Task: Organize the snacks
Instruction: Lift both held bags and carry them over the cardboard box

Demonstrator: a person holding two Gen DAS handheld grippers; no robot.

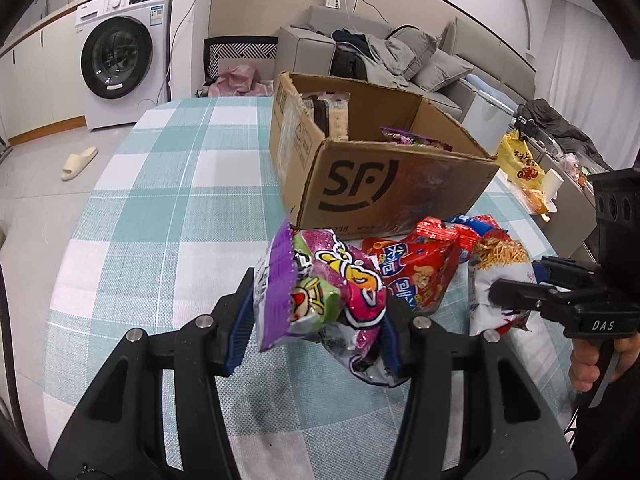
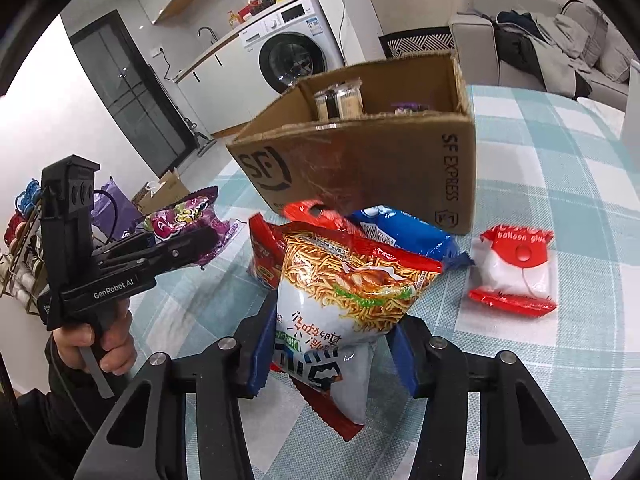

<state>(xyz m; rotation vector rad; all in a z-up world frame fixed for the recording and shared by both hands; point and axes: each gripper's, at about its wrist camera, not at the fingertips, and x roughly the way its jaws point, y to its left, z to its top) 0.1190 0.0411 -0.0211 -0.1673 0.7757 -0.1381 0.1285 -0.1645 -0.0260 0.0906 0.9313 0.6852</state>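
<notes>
1. Left wrist view: the left gripper [image 1: 316,316] is clenched on a crinkly purple-and-pink foil snack packet [image 1: 320,296], its blue pads pinching the bag's two sides. The packet hangs clear above the teal-and-white checked tablecloth [image 1: 168,216], short of the open brown cardboard box [image 1: 384,184] printed with a black logo. It looks light, puffy and slick; a pinch across the body may slip, so I judge the flat crimped seam the surer hold.

2. Right wrist view: the right gripper [image 2: 332,352] grasps a white-and-red noodle-snack bag [image 2: 348,292] low on its body, its upper part leaning over a blue packet [image 2: 404,232]. A small red-and-white pouch [image 2: 516,276] lies apart on the cloth beside the box. The bag seems air-filled and soft, its contents brittle, so a gentle squeeze suits it; too hard a one would likely crush them.
</notes>
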